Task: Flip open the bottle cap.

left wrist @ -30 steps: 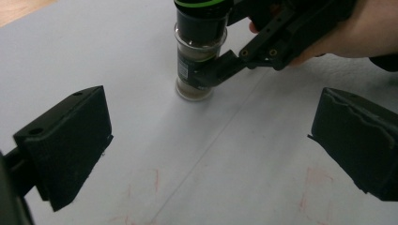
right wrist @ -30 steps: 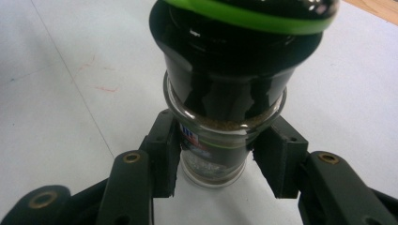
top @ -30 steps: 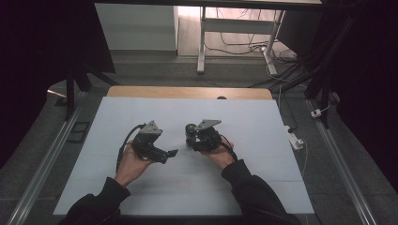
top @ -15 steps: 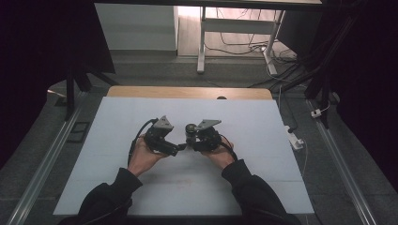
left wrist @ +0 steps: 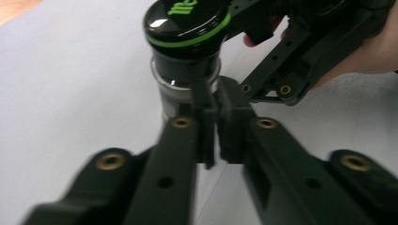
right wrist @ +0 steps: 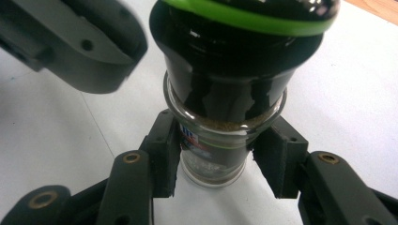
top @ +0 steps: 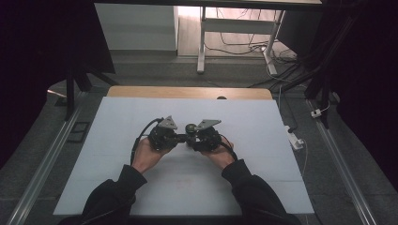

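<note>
- Spread over the wooden table (top: pixel 187 92): a pale white cover (top: pixel 263 187), bare apart from the two hands and what they hold.
- Coming in from the near edge: dark sleeves (top: pixel 112 197), then the left hand (top: pixel 148 157) and the right hand (top: pixel 218 154), close together near the middle of the cover.
- In the left hand, the left gripper (left wrist: pixel 217 117): jaws just closed and brought almost together, with a thin slit left between the pads and nothing seen inside it; tips just in front of the jar's neck, contact not clear.
- In the right hand, the right gripper (right wrist: pixel 225 159): jaws part open and clamped on the jar, one pad pressed against each side of the glass body.
- Between the two grippers, at mid-table: the spice jar (top: pixel 191 127), upright as far as can be told; whether standing on the cover or held just above it, hard to say.
- Jar body: clear round glass, narrower than the top, flaring into a lip under the cap.
- On top: a wide glossy black cap (left wrist: pixel 187 23), tapering down toward the neck.
- Around the cap's upper edge: a bright green ring (right wrist: pixel 244 21); green lettering on the flat top, too cut off to read.
- On the glass: a small label (right wrist: pixel 190 136) in white, blue and red.
- Inside, at the lip: a fine tan, grainy filling (right wrist: pixel 225 124).
</note>
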`<move>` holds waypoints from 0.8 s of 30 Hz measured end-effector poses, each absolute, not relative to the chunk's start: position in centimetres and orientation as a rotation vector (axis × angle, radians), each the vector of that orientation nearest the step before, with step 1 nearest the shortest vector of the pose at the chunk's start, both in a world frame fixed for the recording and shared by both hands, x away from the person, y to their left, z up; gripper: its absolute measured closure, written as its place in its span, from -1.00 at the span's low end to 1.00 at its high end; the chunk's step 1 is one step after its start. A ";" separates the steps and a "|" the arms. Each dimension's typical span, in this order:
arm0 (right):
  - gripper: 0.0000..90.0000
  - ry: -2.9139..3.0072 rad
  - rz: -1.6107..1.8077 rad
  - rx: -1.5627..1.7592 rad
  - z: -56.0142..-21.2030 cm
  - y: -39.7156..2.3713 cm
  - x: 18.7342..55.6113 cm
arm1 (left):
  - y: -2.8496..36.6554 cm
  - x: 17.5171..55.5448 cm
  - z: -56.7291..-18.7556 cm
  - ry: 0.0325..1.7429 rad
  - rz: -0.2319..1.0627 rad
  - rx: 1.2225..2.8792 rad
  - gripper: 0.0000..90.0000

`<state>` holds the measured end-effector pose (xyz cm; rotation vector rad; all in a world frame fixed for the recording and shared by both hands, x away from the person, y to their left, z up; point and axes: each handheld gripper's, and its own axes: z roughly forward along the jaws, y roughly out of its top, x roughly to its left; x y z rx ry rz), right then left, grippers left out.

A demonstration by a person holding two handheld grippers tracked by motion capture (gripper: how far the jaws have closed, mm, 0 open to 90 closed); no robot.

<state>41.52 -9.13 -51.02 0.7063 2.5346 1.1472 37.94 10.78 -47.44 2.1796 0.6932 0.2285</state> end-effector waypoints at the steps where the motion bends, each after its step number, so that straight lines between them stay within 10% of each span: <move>1: 0.17 2.534 1.148 0.707 -51.0 -9.1 41.5 | 10.7 38.0 -47.4 0.691 0.230 2.184 0.96; 24: 0.17 2.535 1.150 0.712 -51.0 -9.1 41.5 | 9.8 37.8 -46.3 0.694 0.242 2.162 0.96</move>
